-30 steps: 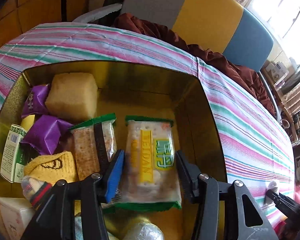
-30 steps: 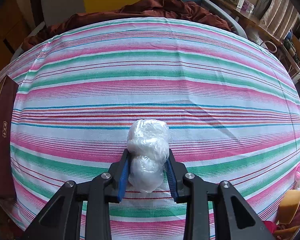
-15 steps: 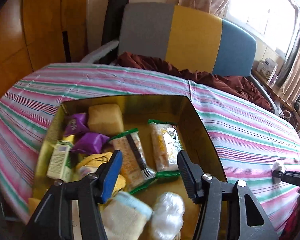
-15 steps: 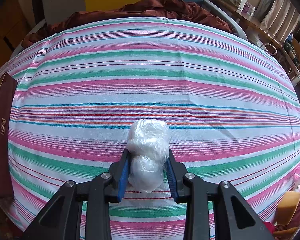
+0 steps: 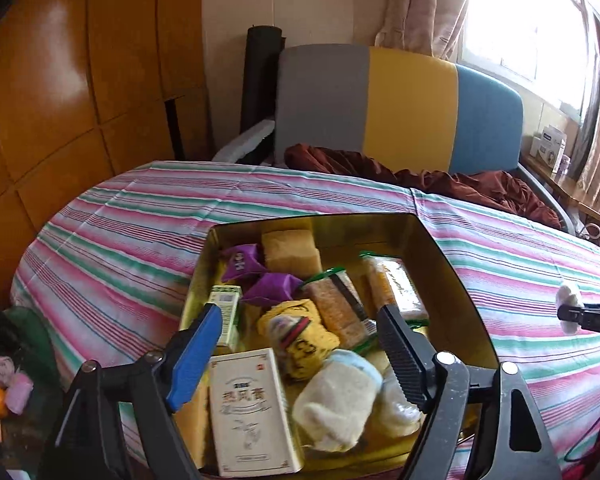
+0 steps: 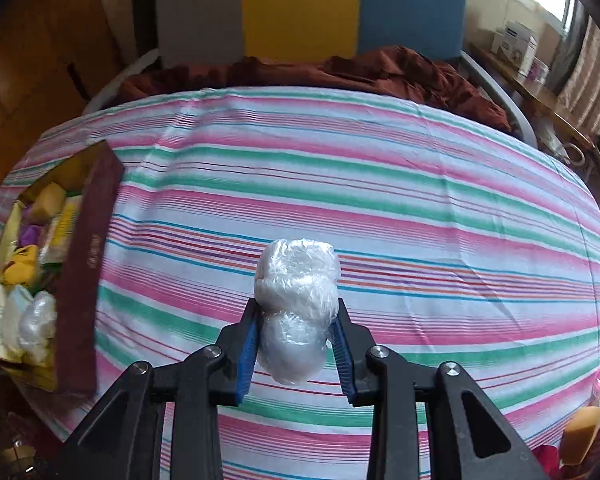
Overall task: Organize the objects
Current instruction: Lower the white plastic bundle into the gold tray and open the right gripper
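Observation:
A gold-lined box (image 5: 456,276) sits on the striped tablecloth (image 5: 140,224). It holds cracker packs (image 5: 396,284), purple packets (image 5: 274,286), a sponge cake (image 5: 290,250), a yellow sock (image 5: 300,332), a white sock roll (image 5: 336,400) and a white carton (image 5: 252,408). My left gripper (image 5: 300,344) is open and empty above the box's near end. My right gripper (image 6: 296,344) is shut on a plastic-wrapped white bundle (image 6: 296,300) above the cloth. The box shows at the left in the right wrist view (image 6: 88,264). The right gripper's tip with the bundle shows in the left wrist view (image 5: 568,306).
A grey, yellow and blue chair back (image 5: 400,108) with a maroon cloth (image 5: 440,180) stands behind the table. A wooden wall (image 5: 60,80) is at the left. Yarn balls and an orange (image 5: 4,384) lie low at the left. A yellow sponge (image 6: 584,432) sits at the lower right.
My left gripper has pulled back and up from the box, leaving the cracker pack inside. My right gripper has lifted and tilted up with the bundle, bringing the box into view.

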A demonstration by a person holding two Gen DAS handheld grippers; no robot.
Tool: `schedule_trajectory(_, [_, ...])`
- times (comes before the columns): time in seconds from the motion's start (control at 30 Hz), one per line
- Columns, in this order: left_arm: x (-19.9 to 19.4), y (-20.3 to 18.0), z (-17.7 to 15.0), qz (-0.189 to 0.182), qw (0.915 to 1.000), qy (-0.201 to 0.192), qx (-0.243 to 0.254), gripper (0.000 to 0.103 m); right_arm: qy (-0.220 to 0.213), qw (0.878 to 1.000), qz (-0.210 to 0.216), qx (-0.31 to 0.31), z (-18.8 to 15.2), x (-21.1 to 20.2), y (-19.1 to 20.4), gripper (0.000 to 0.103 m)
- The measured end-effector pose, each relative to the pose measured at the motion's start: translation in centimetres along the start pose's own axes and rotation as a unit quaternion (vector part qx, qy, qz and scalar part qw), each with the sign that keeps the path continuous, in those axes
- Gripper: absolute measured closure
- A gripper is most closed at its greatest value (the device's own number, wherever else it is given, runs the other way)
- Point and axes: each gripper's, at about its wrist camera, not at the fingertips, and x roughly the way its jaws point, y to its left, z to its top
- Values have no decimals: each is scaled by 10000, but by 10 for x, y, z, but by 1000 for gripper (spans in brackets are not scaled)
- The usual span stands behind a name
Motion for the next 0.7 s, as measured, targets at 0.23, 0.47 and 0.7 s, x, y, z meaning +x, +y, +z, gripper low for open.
schedule_trajectory(0.23, [-5,23,-9,95,9998,38,-168,14,-302,9904,1016,-891,9,-11,114,70])
schedule_trajectory(0.47, [-4,44,-16,174,9992,114,-341,1,-49,9839,1162,-1357,14,22,184,69])
schedule_trajectory(0.7, [-3,55,-19,285,9987,79,-409,0,424,9822,1164,-1413,11,55,198,54])
